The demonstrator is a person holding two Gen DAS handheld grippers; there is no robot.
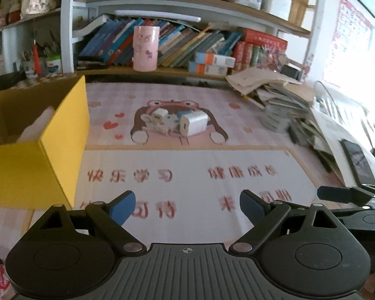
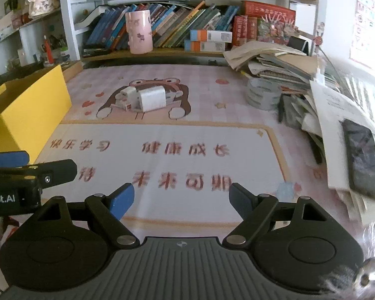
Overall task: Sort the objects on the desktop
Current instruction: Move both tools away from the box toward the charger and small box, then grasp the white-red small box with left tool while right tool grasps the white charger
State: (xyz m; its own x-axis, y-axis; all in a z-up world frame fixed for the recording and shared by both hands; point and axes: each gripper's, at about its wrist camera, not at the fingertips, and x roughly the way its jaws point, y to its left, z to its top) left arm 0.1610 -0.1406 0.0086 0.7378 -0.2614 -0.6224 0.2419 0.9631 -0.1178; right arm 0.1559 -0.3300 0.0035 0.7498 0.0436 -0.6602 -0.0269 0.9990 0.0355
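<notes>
Left wrist: chargers (image 1: 180,122) sit clustered mid-counter (image 1: 187,165), well apart from the yellow box (image 1: 37,165); sorting looks barely begun. Left tongs (image 1: 187,206) spread wide, empty, touching nothing.

Right wrist: same pile (image 2: 145,100) unmoved-looking, box (image 2: 30,110) at left. Right tongs (image 2: 181,198) wide apart, empty.

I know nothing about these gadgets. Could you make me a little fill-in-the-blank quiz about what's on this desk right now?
1. The open box at the left of the mat is coloured ____.
2. The white chargers sit clustered on the mat's cartoon ____ picture.
3. Both the left tongs and the right tongs are ____, holding nothing.
4. The pink cup stands on the shelf before leaning ____.

Missing: yellow; frog; open; books
</notes>
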